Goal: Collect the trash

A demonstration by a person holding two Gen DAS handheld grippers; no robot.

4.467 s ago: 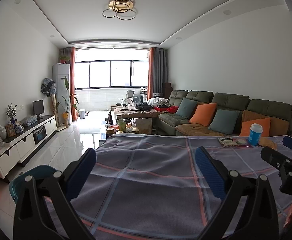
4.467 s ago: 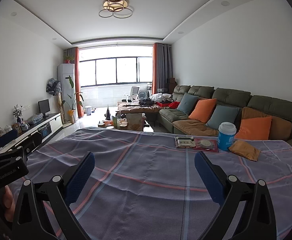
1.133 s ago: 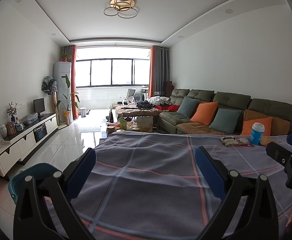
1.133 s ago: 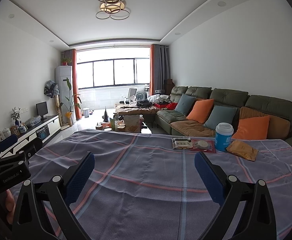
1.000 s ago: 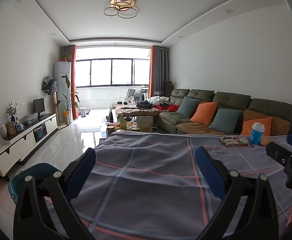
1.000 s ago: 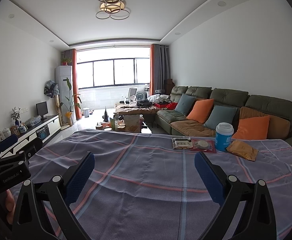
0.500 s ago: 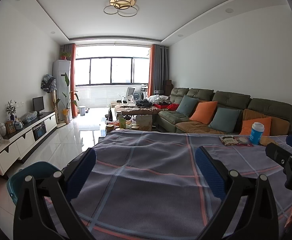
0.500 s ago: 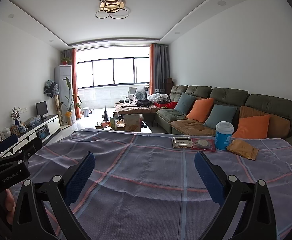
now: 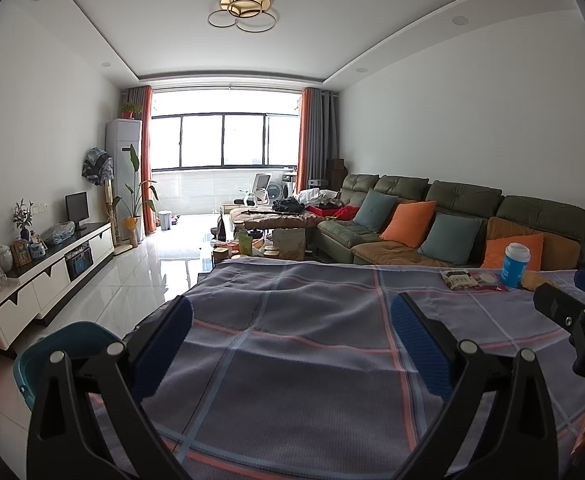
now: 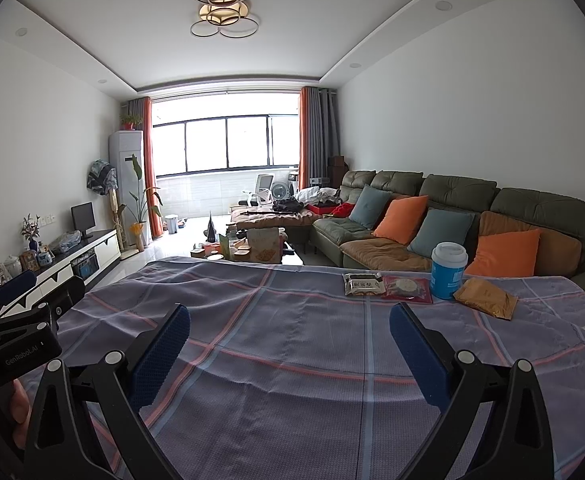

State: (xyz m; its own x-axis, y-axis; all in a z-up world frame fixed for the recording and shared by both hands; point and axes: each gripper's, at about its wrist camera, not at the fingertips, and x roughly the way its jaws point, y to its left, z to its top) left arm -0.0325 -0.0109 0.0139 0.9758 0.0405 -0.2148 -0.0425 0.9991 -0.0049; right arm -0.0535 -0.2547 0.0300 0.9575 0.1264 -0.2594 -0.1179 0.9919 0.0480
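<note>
Two grippers hover wide open and empty above the near edge of a cloth-covered table: the left gripper near the table's left side, the right gripper further right, its jaws spread just as far.

Off the near left corner, low on the floor, sits a teal bin, probably where the trash belongs.

All the trash lies at the far right of the table, in a row: a grey packet, a red packet touching it, a blue cup with a white lid, and a brown pouch just beside the cup.

Likely trouble: the cup stands upright between flat wrappers, so a reach for either neighbour could knock it over, and whether it holds liquid cannot be told. Flat packets on soft cloth may slide, or the pads may pinch the fabric instead. The cloth is rumpled and could drag.

Beyond the table runs a green sofa with orange and blue cushions along the right wall, a white cabinet along the left, and a bright window at the far end.
</note>
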